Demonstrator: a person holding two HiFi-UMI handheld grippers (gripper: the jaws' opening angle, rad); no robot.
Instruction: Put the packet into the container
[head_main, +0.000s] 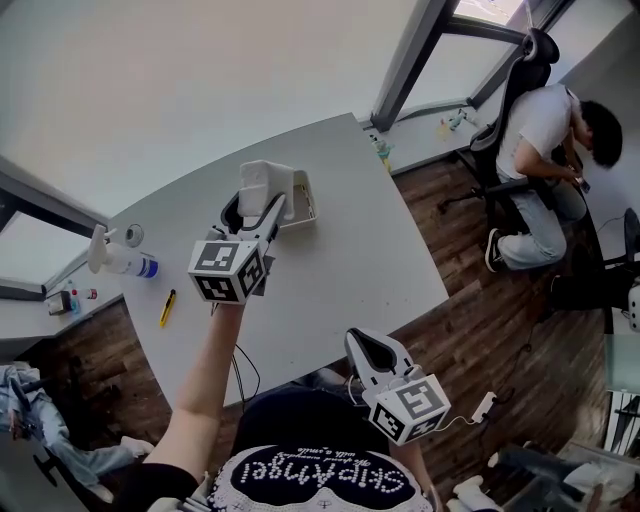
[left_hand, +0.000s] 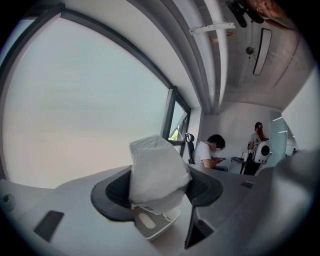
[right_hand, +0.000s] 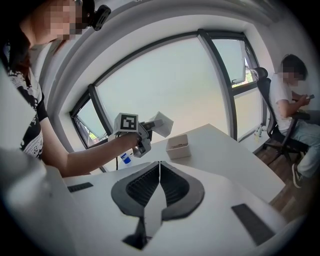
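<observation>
Standing by the white table and reading it left to right: one spray bottle lies at the far left edge, and one small yellow tool lies just nearer the person.

Next comes the left gripper, its jaws clamped on the one white packet. It holds the puffy packet in the air, just above and beside the one small white container. From that gripper's own view the packet hangs right over the open container, which looks empty.

Further right, off the table edge and close to the person's body, the right gripper has its jaws pressed together on nothing. That makes two grippers, only one at work.

At the far right one person sits in an office chair, well apart from it all.

My worry is the fit. The packet looks about as broad as the container's mouth, so it may catch on the rim and flop onto the table. Nothing steadies the container, so a push from the packet could slide or tip it.
</observation>
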